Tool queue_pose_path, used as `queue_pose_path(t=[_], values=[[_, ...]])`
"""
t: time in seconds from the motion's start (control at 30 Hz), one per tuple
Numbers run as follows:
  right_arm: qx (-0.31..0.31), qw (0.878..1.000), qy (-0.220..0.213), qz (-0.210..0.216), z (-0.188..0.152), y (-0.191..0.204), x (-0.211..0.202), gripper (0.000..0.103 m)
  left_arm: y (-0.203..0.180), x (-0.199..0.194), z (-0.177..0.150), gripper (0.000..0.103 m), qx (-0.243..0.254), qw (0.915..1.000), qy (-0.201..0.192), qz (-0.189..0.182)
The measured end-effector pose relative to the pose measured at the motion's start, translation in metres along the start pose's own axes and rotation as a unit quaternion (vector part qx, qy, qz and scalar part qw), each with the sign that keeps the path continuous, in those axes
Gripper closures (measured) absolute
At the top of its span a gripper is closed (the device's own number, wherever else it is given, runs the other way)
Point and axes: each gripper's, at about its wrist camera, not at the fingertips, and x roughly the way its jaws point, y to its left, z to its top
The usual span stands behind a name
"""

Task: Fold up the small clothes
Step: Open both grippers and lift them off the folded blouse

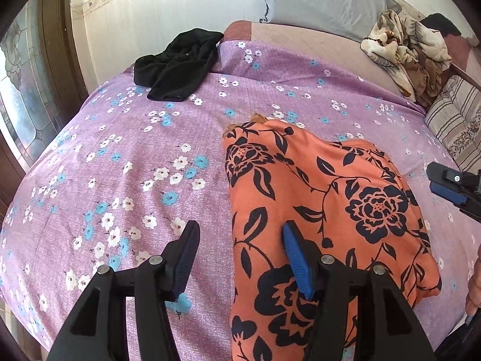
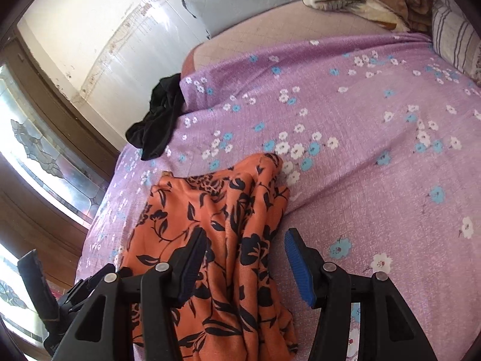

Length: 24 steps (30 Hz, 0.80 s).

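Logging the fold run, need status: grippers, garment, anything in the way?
Left hand-held gripper open, empty, over orange garment's edge. Right hand-held gripper open, empty. Garment lies part-folded on purple sheet. Black garment far off; nothing in the way.

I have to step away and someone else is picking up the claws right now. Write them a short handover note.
Left claw: open, holding nothing, above the left edge of the orange floral garment.
Right claw: open, holding nothing, over the garment's right edge.
The orange garment lies folded over, rumpled, on the purple floral sheet.
The black garment sits crumpled at the sheet's far left edge, unfolded.
Left: check or finish the orange fold, then fold the black one.
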Motion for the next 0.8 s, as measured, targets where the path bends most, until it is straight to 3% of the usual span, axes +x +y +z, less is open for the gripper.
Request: queue_pose_path(t=[0.07,0.2,0.27,0.33,0.37,0.47,0.67,0.73,0.8], values=[[-0.016,0.999,-0.010,0.029,-0.001,0.010,-0.006,0.046,-0.001,-0.003,0.000,0.045,0.005,0.9999,-0.008,0.013],[-0.029,0.997,0.021,0.063,-0.008,0.028,0.006,0.047,-0.003,0.000,-0.003,0.039,0.019,0.9993,-0.004,0.032],[-0.027,0.997,0.062,0.044,-0.013,0.028,0.025,0.047,-0.007,0.010,-0.007,0.032,0.040,0.9975,0.012,0.057],[-0.020,0.990,0.137,-0.013,-0.022,0.017,0.059,0.048,-0.011,0.018,-0.011,0.031,0.058,0.9958,0.025,0.067],[-0.011,0.988,0.154,-0.028,-0.026,0.011,0.070,0.050,-0.012,0.018,-0.010,0.031,0.060,0.9957,0.023,0.066],[-0.021,0.991,0.130,-0.023,-0.016,0.018,0.065,0.050,-0.011,0.015,-0.008,0.031,0.059,0.9959,0.023,0.064],[-0.025,0.999,0.022,0.028,0.017,0.031,0.041,0.050,0.001,-0.001,0.000,0.031,0.025,0.9983,-0.017,0.051],[-0.028,0.998,0.020,0.058,0.025,0.036,0.049,0.049,0.004,-0.002,0.002,0.031,0.016,0.9987,-0.019,0.043],[-0.011,0.996,0.047,0.071,0.029,0.038,0.068,0.049,0.002,0.006,0.002,0.031,0.023,0.9988,-0.002,0.042]])
